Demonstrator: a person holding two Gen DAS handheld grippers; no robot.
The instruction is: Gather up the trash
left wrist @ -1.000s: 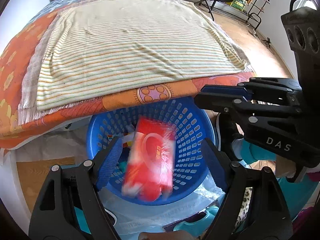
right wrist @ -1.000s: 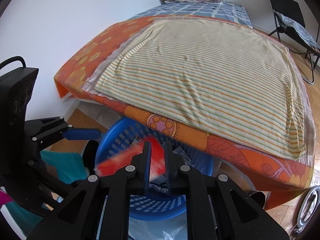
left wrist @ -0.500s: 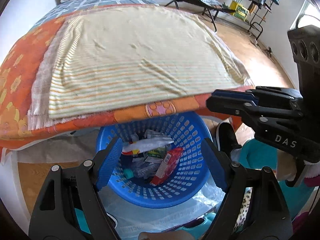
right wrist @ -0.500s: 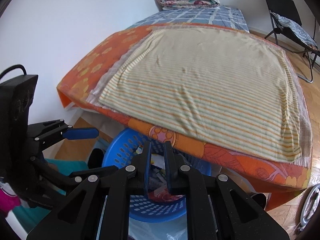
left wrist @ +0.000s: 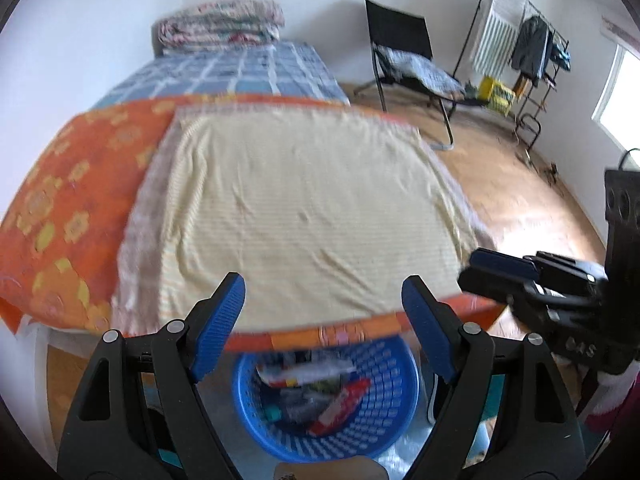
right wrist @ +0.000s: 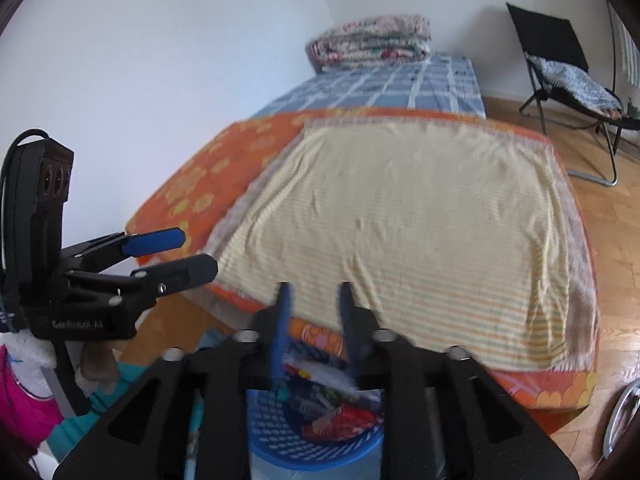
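Observation:
A blue plastic basket [left wrist: 396, 412] stands on the floor at the foot of the bed and holds several wrappers, among them a red packet [left wrist: 340, 402]. It also shows in the right wrist view [right wrist: 280, 436], with the red packet [right wrist: 348, 420] inside. My left gripper [left wrist: 322, 320] is open and empty, raised above the basket. My right gripper [right wrist: 314, 320] is partly open and empty; it shows from the side in the left wrist view [left wrist: 500, 268]. The left gripper shows in the right wrist view [right wrist: 172, 252], open.
A bed with a striped yellow sheet [left wrist: 304, 216] over an orange cover [left wrist: 60, 216] fills the middle. A folded quilt [left wrist: 220, 24] lies at its far end. A black folding chair [left wrist: 404, 56] and a clothes rack [left wrist: 532, 52] stand on the wood floor at the right.
The red packet dropped from my open left gripper into the basket. Both grippers have lifted and tilted up, away from the basket. The right gripper's jaws have parted.

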